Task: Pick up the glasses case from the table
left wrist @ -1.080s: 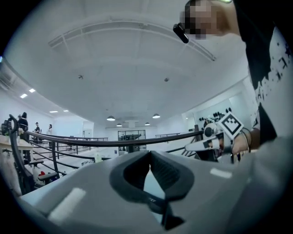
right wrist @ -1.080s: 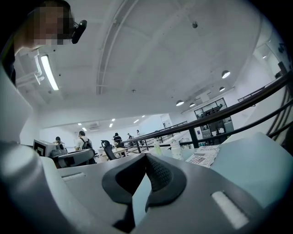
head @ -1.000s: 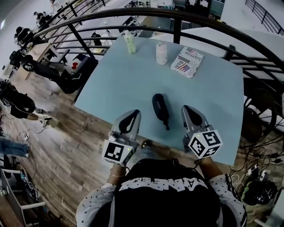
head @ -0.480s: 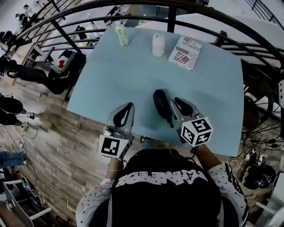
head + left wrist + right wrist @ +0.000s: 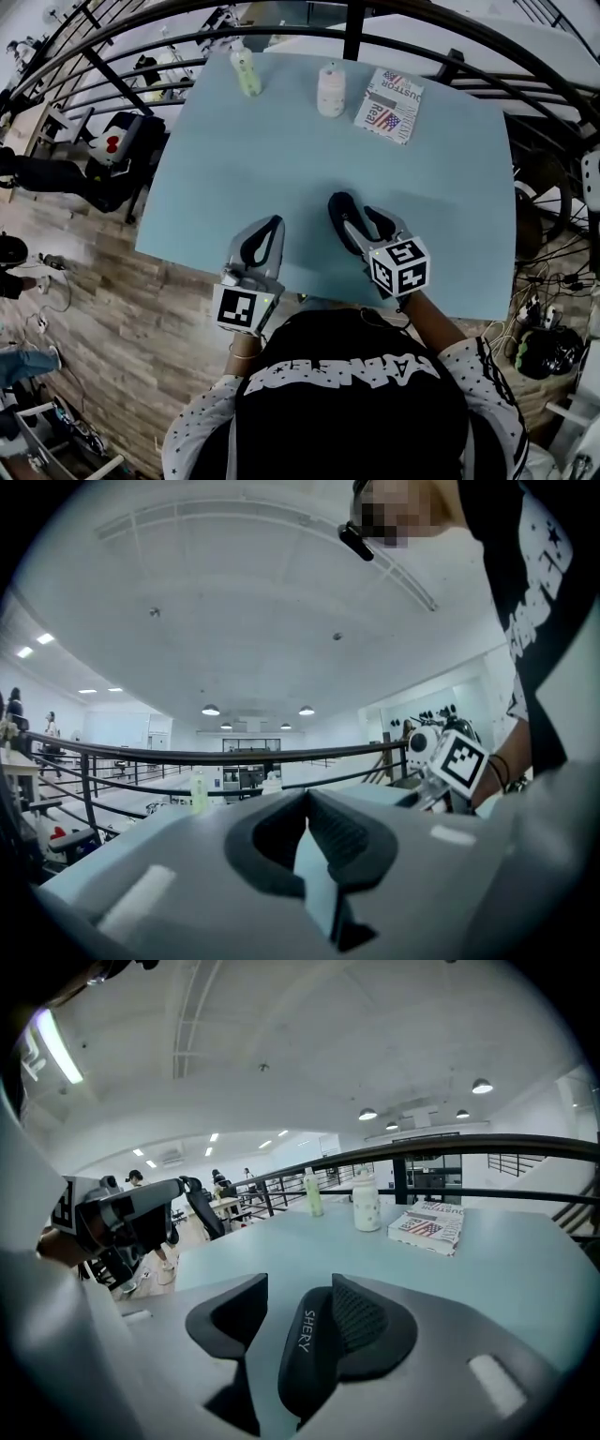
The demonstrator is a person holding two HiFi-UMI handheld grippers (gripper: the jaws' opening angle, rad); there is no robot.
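The black glasses case (image 5: 337, 208) lies on the pale blue table (image 5: 262, 141) near its front edge. In the right gripper view the case (image 5: 309, 1354) sits between the jaws of my right gripper (image 5: 298, 1288), close against the right pad (image 5: 361, 1321), with a gap to the left pad. The jaws are opening. From the head view, my right gripper (image 5: 364, 220) reaches over the case's near end from the right. My left gripper (image 5: 274, 221) hovers left of the case, apart from it. Its fingertips meet (image 5: 307, 794) and hold nothing.
At the table's far edge stand a green bottle (image 5: 246, 73) and a white bottle (image 5: 330, 89), with a printed book (image 5: 389, 98) lying to their right. A dark metal railing (image 5: 450, 42) curves behind the table. A wooden floor (image 5: 84, 281) lies to the left.
My right gripper has come down and leftward over the case, and its jaws have spread around it. My left gripper has shifted a little along the table's front edge.
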